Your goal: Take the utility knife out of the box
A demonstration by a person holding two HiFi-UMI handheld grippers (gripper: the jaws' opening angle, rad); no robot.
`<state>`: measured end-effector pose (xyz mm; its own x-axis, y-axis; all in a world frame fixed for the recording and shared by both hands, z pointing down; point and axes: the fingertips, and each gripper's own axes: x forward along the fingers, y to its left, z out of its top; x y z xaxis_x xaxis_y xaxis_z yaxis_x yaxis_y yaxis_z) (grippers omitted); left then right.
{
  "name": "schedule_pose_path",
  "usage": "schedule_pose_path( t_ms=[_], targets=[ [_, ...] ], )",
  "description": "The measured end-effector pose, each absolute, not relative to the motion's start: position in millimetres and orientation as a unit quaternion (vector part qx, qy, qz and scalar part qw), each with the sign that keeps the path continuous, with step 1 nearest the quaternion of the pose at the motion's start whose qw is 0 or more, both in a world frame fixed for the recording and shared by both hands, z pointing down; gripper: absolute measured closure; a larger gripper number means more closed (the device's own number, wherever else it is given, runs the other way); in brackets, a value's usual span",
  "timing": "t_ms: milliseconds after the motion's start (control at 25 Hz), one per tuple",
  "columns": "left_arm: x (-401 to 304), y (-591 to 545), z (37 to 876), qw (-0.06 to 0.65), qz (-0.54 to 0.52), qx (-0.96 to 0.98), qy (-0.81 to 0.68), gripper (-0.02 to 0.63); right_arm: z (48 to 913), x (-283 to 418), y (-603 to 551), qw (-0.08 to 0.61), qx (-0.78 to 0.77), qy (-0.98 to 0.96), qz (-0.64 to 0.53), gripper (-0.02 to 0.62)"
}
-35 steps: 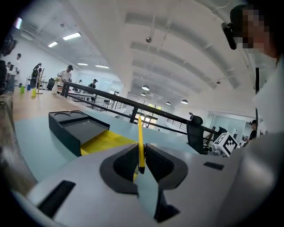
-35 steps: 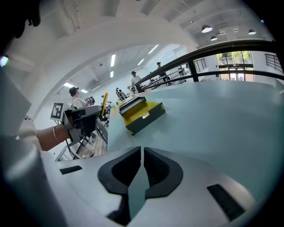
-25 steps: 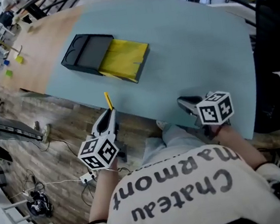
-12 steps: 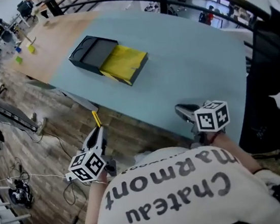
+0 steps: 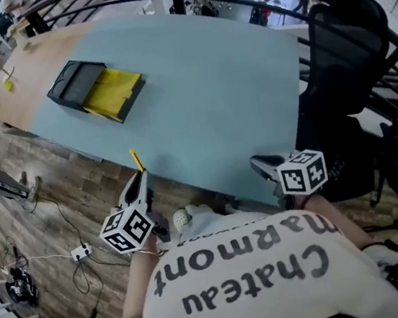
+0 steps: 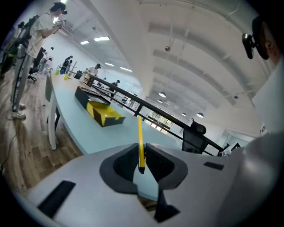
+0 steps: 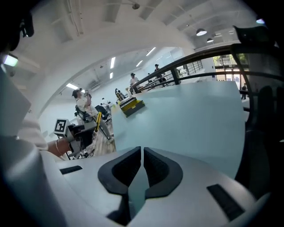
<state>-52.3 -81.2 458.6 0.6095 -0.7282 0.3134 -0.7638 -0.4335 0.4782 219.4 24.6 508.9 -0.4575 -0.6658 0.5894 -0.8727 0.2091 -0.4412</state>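
Head view, lower left: left gripper [image 5: 141,175] pinching utility knife [image 5: 136,159], well apart from open box [image 5: 96,92] at upper left. Right gripper [image 5: 258,163] pressed together, empty. Recommended: keep the pinch firm and set the knife flat on table [image 5: 219,94].

i see the utility knife [image 6: 140,142], slim and yellow, standing upright, pinched in my left gripper [image 6: 141,163]; the box [image 5: 97,90] lies well apart on the table [image 5: 218,86], black tray slid halfway out of its yellow sleeve
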Motion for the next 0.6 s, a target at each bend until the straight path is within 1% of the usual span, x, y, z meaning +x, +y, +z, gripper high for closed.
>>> schedule_pose_path(
  t_ms=[80, 200, 440, 600],
  targets=[
    [-24.1, -67.4, 456.3, 0.285, 0.036, 0.856, -0.429, 0.555, 511.6, 239.1, 36.2, 0.124, 0.505, -0.763, 0.384, 0.551],
    [-8.3, -39.3, 459.0, 0.280, 0.054, 0.858, -0.427, 0.555, 513.7, 245.0, 48.8, 0.124, 0.492, -0.771, 0.385, 0.551],
    [-31.7, 10.4, 470.8, 0.289, 0.074, 0.830, -0.470, 0.555, 514.8, 237.0, 59.6, 0.134, 0.461, -0.800, 0.360, 0.551],
    [-46.7, 30.4, 463.8, 0.278, 0.072, 0.821, -0.493, 0.555, 519.0, 232.5, 61.5, 0.130, 0.449, -0.808, 0.358, 0.552]
  ],
)
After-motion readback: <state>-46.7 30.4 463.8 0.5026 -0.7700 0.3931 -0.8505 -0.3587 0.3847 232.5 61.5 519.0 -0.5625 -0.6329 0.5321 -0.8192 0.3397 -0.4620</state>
